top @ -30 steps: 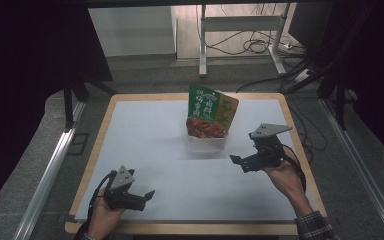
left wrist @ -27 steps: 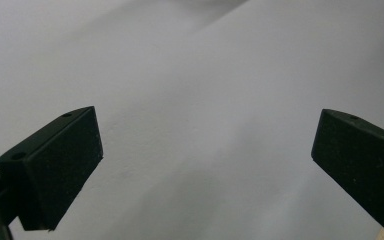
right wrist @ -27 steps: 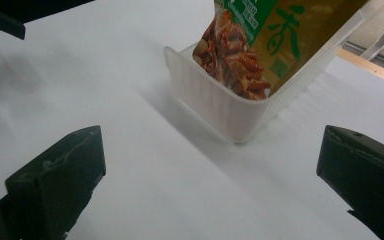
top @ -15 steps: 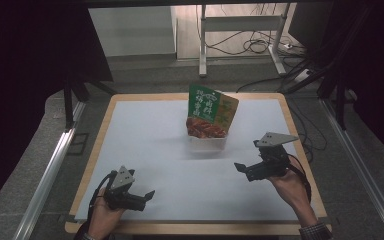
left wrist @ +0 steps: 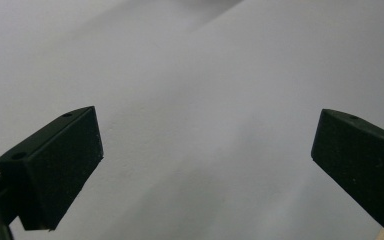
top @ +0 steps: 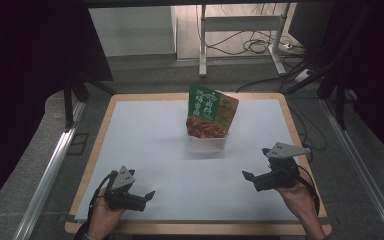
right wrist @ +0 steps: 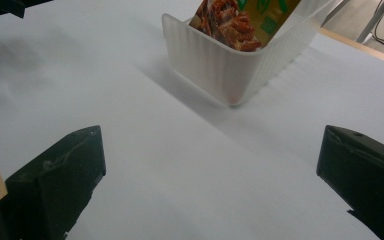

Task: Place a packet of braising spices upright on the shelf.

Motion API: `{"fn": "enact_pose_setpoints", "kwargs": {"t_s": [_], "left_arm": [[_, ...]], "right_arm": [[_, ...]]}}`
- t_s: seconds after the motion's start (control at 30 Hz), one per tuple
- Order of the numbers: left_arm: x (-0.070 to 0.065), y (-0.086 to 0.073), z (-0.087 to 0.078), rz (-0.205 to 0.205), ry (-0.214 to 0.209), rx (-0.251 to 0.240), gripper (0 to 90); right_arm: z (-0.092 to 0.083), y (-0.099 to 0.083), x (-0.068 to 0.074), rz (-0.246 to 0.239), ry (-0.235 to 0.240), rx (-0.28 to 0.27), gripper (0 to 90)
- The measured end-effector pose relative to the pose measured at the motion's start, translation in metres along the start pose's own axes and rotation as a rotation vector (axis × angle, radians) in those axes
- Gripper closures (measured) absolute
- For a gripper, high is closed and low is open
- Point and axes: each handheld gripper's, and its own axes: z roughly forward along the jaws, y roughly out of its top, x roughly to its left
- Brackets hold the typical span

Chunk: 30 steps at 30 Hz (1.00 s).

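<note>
A snack bag (top: 211, 112), green on top with a red picture lower down, stands leaning in a small clear plastic tub (top: 207, 141) just above the centre of the high view, on the white sheet covering the desk (top: 105, 125). In the right gripper view the ribbed tub (right wrist: 230, 65) sits in the upper middle of the frame with the bag (right wrist: 240, 20) rising out of it.

The right gripper (top: 252, 179) hovers at the lower right of the high view, held in a hand (top: 297, 200), its jaws spread wide with nothing between them, well apart from the tub. The left gripper (top: 147, 196) rests low at the lower left, held in the other hand (top: 102, 217), jaws likewise gaping and empty over bare white sheet.
</note>
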Motion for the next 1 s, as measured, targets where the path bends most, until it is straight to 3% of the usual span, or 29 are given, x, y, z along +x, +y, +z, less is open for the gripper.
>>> {"fn": "enact_pose_setpoints", "kwargs": {"t_s": [0.6,1.0], "left_arm": [[-0.001,0.000,0.001,0.012,0.008,-0.001,0.0],[-0.002,-0.001,0.001,0.031,0.017,-0.002,0.0]], "right_arm": [[-0.016,-0.042,0.000,0.044,-0.067,-0.046,0.0],[-0.017,-0.064,-0.001,0.055,-0.107,-0.016,0.0]]}}
